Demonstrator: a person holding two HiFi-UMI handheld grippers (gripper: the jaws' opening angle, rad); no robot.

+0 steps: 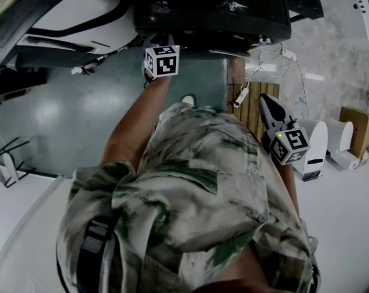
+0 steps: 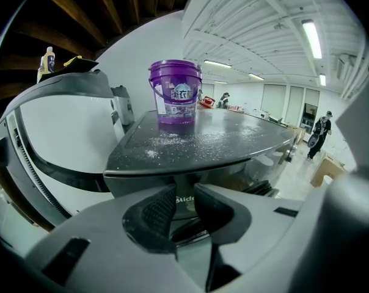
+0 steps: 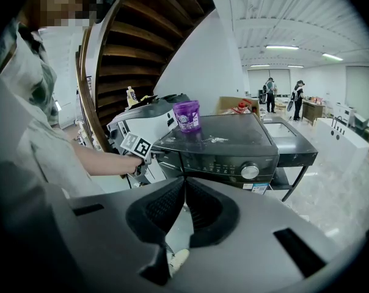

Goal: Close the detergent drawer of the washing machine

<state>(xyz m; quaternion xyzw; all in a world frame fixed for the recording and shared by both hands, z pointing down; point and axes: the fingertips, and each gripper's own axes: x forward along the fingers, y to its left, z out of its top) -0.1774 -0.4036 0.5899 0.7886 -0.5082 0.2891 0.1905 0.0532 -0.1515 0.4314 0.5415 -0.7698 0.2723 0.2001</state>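
I'm looking at a dark grey washing machine (image 3: pixel 233 145) with a smooth, glossy top and a rounded front lip. White powder (image 2: pixel 190 140) is scattered in grainy flecks across the lid. A translucent purple plastic bucket (image 2: pixel 175 93) with a printed label and a thin bail handle stands upright on it. A round metallic knob (image 3: pixel 250 171) sits on the front control strip.

The detergent drawer (image 2: pixel 187 198) is at the machine's upper front corner, on the side away from the knob. Its dark front bears a pale logo. I cannot tell whether it sits flush with the panel.

My left gripper (image 2: pixel 184 195) is right up against that drawer front. Its ribbed black pads stand apart and the logo shows through the gap. I see nothing pinched, so it is released. In the head view the bare left forearm (image 1: pixel 135 124) reaches straight out from a leaf-print shirt (image 1: pixel 197 200). The marker cube (image 1: pixel 162 61) is just under the machine's edge, and the tool angles downward.

My right gripper (image 3: pixel 183 185) is held back at the side, well apart from the machine and tilted down. Its textured pads are pressed tip to tip and hold nothing.
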